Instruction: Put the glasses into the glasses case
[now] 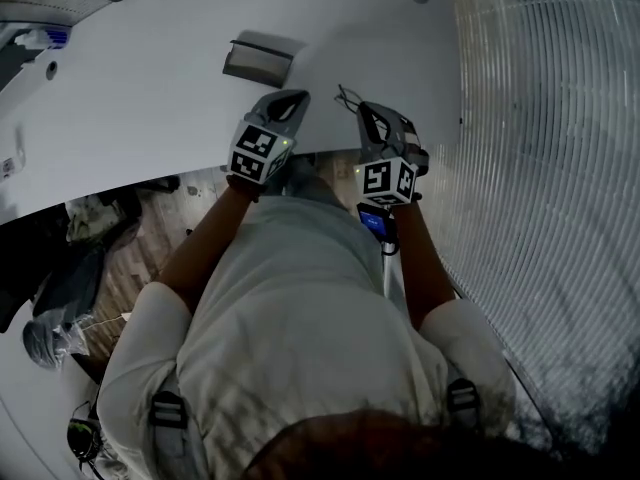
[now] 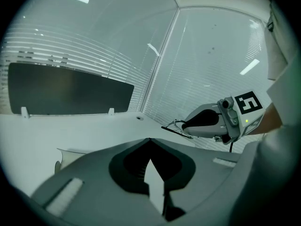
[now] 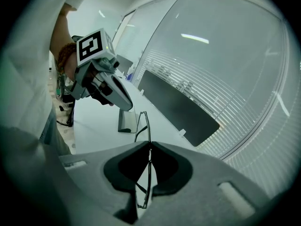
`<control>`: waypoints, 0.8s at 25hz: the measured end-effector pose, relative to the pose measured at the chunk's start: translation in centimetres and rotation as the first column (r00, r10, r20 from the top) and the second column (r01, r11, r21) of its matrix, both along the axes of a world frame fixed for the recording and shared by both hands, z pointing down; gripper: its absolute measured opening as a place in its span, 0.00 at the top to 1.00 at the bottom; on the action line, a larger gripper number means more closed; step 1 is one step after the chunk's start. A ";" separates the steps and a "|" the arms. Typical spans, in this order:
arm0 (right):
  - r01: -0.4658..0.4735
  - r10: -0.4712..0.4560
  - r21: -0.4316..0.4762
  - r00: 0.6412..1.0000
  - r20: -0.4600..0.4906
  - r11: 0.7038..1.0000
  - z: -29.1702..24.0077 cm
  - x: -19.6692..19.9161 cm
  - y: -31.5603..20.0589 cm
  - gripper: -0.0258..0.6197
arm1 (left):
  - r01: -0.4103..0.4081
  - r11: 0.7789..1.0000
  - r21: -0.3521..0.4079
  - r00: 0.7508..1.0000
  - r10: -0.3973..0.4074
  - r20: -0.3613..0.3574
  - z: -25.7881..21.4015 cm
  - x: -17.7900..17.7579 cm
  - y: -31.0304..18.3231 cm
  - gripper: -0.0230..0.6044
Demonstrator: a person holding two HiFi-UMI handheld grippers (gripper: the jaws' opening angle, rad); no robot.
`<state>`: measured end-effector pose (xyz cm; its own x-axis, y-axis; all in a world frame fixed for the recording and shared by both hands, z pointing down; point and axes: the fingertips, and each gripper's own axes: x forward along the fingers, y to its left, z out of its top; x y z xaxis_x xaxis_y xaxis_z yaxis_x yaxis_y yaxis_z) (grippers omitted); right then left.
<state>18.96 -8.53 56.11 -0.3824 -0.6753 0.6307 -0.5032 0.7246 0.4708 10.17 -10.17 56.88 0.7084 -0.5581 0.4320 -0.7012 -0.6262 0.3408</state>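
Two grippers: right gripper [image 3: 149, 143] pinches one thin wire-framed pair of glasses [image 3: 148, 125] between its grey jaws, a detail the head view barely shows; left gripper [image 2: 150, 139] is pressed shut on nothing. Farther off, upper centre of the head view, one open boxy glasses case [image 1: 258, 61] lies on the smooth white table [image 1: 150, 88].

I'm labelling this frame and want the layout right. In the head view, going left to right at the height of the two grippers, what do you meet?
left gripper → glasses → right gripper, which holds them → blinds. The glasses case is left out because it overlaps the left gripper's span.
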 end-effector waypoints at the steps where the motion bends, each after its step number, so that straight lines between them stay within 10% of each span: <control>1: 0.005 -0.005 0.003 1.000 -0.001 1.000 0.1 -0.1 -0.1 0.93 | 0.002 1.000 0.008 1.000 -0.002 0.005 0.0 -0.1 -0.1 0.97; 20: 0.238 -0.236 -0.024 0.970 0.064 0.971 0.6 -14.1 -0.4 0.93 | 0.322 0.946 0.032 0.944 -0.323 0.061 0.3 -14.4 1.6 0.97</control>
<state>4.90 -8.98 56.68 -0.5670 -0.5414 0.6208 -0.3425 0.8403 0.4202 -4.23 -8.58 57.21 0.4600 -0.7616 0.4565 -0.8869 -0.3694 0.2774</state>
